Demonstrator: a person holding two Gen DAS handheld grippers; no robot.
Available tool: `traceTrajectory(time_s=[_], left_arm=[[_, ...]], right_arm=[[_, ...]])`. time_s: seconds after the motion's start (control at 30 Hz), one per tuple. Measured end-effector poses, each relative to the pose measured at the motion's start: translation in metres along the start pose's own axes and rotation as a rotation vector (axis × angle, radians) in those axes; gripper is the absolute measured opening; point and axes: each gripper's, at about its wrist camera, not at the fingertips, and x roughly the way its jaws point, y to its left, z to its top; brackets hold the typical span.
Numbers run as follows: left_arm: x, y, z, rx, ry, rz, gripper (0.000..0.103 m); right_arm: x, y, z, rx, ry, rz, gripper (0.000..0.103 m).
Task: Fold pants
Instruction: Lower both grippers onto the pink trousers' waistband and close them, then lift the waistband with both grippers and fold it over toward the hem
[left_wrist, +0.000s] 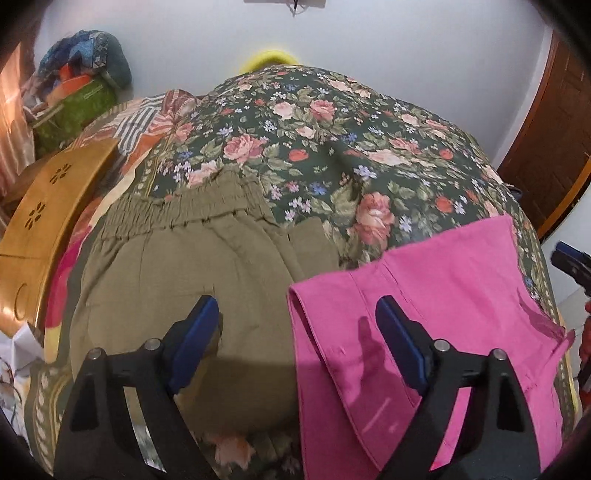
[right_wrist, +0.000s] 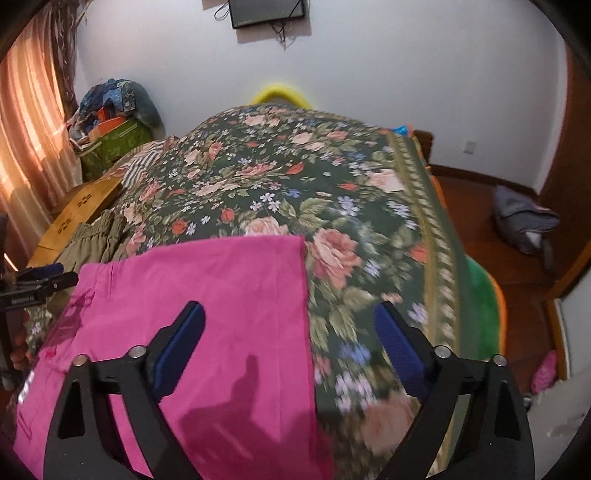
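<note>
Pink pants (right_wrist: 192, 314) lying folded flat on the floral bed (right_wrist: 295, 184); olive pants (left_wrist: 177, 266) lying beside them at 9 o'clock; left tongs (left_wrist: 295, 325) and right tongs (right_wrist: 290, 325) hovering above, both gaping apart, gripping nothing.

Pink pants (left_wrist: 424, 332): lower portion cut off at 6 o'clock, partly hidden behind gripper frame. Olive pants (right_wrist: 92, 240): mostly hidden by pink pants at 9 o'clock. Bedspread (right_wrist: 369, 387) blurred at 5 o'clock. Wall device (left_wrist: 291, 3) cut off at 12 o'clock.
</note>
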Motion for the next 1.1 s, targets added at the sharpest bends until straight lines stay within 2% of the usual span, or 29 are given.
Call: traceTrajectory(time_s=[0.07,0.17,0.33,0.4,0.43,0.47,0.53,0.57,0.63,0.7,0.77,0.83,1.1], left_arm=[[0.005,0.003,0.004,0.004,0.007,-0.009,0.081],[0.014,0.006,0.005,0.007,0.036,-0.039,0.078],[0.028,0.003,0.004,0.042,0.072,-0.026,0.067],[0.028,0.002,0.004,0.051,0.067,-0.032,0.063],[0.029,0.001,0.004,0.056,0.068,-0.043,0.058],[0.030,0.000,0.005,0.057,0.079,-0.063,0.048],[0.034,0.000,0.005,0.043,0.103,-0.101,0.036],[0.036,0.000,0.005,0.036,0.112,-0.113,0.035],[0.037,0.000,0.006,0.031,0.108,-0.113,0.032],[0.036,0.001,0.006,0.022,0.105,-0.112,0.026],[0.033,0.004,0.008,0.012,0.101,-0.116,0.018],[0.027,0.005,0.009,0.019,0.088,-0.122,0.014],[-0.015,0.001,0.026,0.037,-0.007,-0.115,0.011]], right_arm=[[0.016,-0.003,0.008,0.011,0.021,0.028,0.080],[0.035,-0.004,0.017,0.013,0.050,0.046,0.071],[0.061,-0.005,0.028,-0.020,0.096,0.054,0.069],[0.069,-0.002,0.031,-0.036,0.109,0.065,0.064],[0.072,-0.002,0.031,-0.044,0.118,0.071,0.061],[0.075,-0.001,0.032,-0.050,0.125,0.073,0.057],[0.078,0.001,0.031,-0.061,0.130,0.072,0.057],[0.078,0.002,0.032,-0.064,0.126,0.076,0.055],[0.077,0.002,0.032,-0.070,0.115,0.090,0.043],[0.076,0.002,0.033,-0.068,0.107,0.097,0.018],[0.075,0.002,0.035,-0.065,0.105,0.126,0.008],[0.072,0.005,0.035,-0.070,0.092,0.131,0.006],[0.036,0.008,0.050,-0.055,-0.043,0.129,0.005]])
